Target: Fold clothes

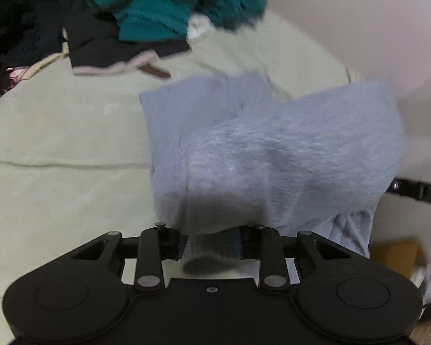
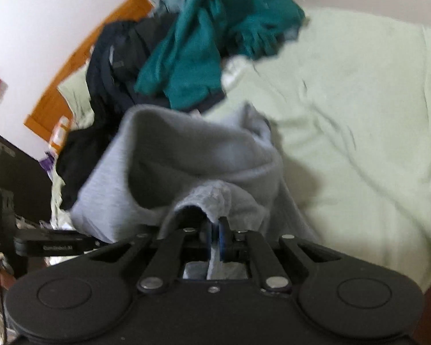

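Grey fleece garment [image 1: 273, 149] lifted off pale green bedsheet [image 1: 57, 143], bunched between both claws. Left gripper [image 1: 212, 241] clamped on thick fold; right gripper [image 2: 214, 240] pinched tight on thin edge. Step judged: picking up for spreading. Next: shake out, lay flat on clear sheet. Teal garment [image 2: 215, 34] and dark clothes pile [image 2: 115, 66] crowd far end.

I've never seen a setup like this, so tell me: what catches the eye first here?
A grey fleecy garment fills the middle, pinched at one edge by the left claw and at another by the right claw, lifted over a pale green bed. Behind it lies a heap of unfolded clothes, topped by a bright teal top over dark garments.
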Demonstrator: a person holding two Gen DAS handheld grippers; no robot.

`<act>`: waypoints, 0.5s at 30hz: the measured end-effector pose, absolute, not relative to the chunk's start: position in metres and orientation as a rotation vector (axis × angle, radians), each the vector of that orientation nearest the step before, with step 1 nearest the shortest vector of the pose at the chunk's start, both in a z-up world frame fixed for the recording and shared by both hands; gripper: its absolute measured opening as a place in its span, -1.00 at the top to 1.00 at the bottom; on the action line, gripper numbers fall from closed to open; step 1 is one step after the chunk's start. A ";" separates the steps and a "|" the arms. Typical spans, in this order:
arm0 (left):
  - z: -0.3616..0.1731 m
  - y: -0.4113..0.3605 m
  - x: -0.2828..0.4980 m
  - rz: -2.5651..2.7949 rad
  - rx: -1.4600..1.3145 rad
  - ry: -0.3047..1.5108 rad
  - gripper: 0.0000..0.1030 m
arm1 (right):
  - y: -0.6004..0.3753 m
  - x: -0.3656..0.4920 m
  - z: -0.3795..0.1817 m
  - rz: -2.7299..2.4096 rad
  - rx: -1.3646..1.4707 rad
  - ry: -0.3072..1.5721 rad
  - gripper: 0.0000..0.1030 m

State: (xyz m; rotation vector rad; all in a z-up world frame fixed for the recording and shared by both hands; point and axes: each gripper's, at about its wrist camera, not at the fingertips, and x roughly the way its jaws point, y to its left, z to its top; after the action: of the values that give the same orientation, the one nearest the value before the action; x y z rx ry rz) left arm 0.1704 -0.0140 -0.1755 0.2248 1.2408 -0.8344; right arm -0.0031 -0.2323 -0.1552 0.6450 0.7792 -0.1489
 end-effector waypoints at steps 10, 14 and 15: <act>-0.156 -0.058 0.237 -0.685 0.100 1.177 0.22 | -0.270 0.053 -0.141 -0.166 0.638 0.757 0.93; -0.148 -0.048 0.219 -0.787 0.171 1.141 -0.05 | -0.272 0.056 -0.147 -0.155 0.643 0.781 0.93; -0.149 -0.044 0.207 -0.826 0.214 1.149 -0.06 | -0.274 0.056 -0.148 -0.157 0.650 0.784 0.93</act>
State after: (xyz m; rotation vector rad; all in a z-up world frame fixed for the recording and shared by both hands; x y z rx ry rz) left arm 0.2068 -0.0440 -0.1489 0.2138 1.1493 -0.8257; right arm 0.0563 -0.2739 -0.1484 0.6503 0.7839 -0.1570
